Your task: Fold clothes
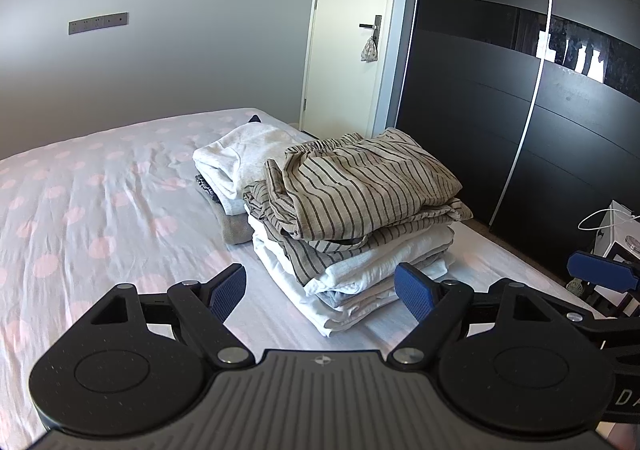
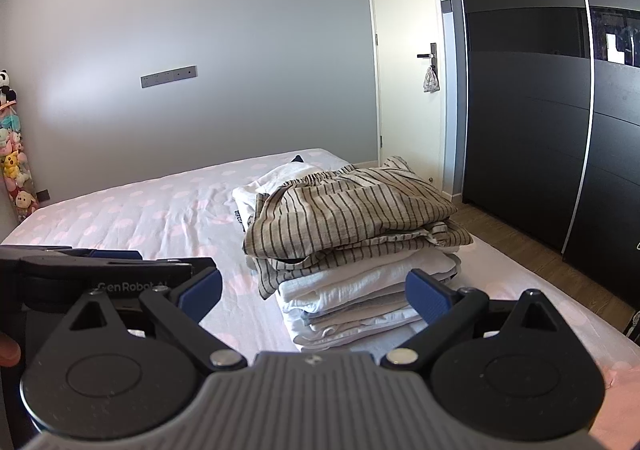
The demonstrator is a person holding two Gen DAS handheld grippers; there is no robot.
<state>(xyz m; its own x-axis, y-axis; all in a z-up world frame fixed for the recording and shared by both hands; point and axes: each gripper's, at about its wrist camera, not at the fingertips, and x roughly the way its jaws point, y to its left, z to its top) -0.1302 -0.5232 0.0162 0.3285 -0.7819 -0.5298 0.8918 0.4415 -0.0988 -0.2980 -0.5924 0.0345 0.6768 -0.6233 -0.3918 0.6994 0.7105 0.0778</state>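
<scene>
A stack of folded clothes [image 1: 352, 234] lies on the bed near its right edge, topped by a beige striped garment [image 1: 360, 186] [image 2: 352, 210] over white pieces [image 2: 360, 290]. Behind it sits a second pile with a white garment [image 1: 244, 158] on top. My left gripper [image 1: 320, 292] hovers open in front of the stack, nothing between its blue pads. My right gripper [image 2: 316, 292] is also open and empty, just short of the stack's near edge. Its blue finger [image 1: 600, 270] shows at the right edge of the left wrist view.
The bed sheet [image 1: 100, 202] is white with pink dots and lies wrinkled to the left. A dark wardrobe [image 1: 500, 90] stands along the right, a white door [image 1: 352, 30] behind. Wood floor [image 2: 520, 250] runs beside the bed. Plush toys [image 2: 12, 154] hang at far left.
</scene>
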